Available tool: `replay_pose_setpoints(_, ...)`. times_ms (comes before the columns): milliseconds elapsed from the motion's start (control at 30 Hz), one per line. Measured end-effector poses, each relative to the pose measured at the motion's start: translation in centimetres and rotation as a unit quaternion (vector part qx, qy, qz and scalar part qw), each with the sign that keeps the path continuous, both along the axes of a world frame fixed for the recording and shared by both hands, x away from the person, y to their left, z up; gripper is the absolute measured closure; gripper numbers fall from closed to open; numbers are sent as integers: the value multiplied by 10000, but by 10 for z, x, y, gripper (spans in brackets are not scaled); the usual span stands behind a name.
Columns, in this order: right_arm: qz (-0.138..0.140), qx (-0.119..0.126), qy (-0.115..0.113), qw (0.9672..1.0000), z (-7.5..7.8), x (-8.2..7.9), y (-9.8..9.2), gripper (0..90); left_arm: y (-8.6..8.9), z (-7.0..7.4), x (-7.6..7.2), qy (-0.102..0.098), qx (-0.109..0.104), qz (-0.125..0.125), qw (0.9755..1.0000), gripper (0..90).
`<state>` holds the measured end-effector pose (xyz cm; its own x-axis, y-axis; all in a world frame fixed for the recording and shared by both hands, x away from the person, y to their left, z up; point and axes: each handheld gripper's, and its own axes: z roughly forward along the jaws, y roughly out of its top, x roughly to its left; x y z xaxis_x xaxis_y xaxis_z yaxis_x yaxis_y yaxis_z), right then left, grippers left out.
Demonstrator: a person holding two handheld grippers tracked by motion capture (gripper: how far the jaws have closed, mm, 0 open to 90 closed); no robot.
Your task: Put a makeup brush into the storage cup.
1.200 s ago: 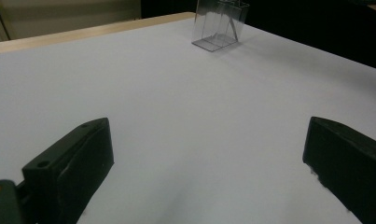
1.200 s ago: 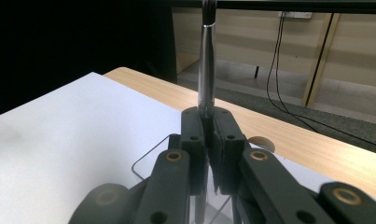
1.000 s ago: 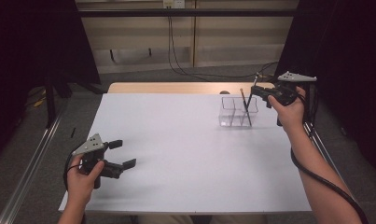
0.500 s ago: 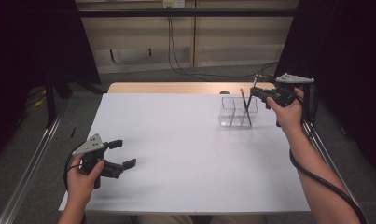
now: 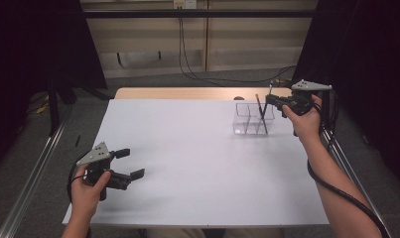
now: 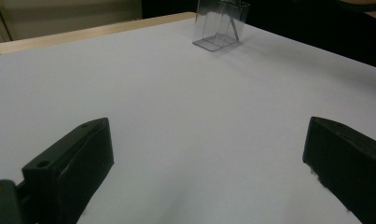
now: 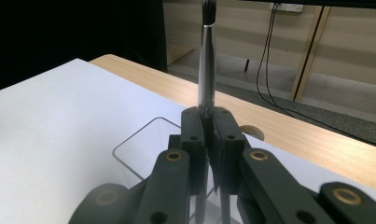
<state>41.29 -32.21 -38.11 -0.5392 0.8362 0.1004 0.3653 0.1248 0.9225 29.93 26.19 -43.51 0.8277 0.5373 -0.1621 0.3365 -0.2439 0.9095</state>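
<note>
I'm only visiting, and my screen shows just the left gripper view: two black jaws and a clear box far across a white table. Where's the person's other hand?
Observer: In the high view it is at the table's far right, with the right gripper at that clear box.
Operator: Is it holding anything?
Observer: Yes. The right gripper view shows its jaws shut on a thin silvery rod that stands upright over the box.
Operator: And where is my gripper on the table?
Observer: From above, the left gripper is over the near left part of the table, well apart from the box.
</note>
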Motion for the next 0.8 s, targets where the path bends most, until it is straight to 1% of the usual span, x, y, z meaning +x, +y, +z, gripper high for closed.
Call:
replay_pose_setpoints(600,-4,-35,39,10000,-8,-1,0,851,0,0,0,-25,-6,28,10000,17)
replay_pose_setpoints(800,9,-33,38,10000,-11,-2,0,850,0,0,0,-15,16,2,10000,17)
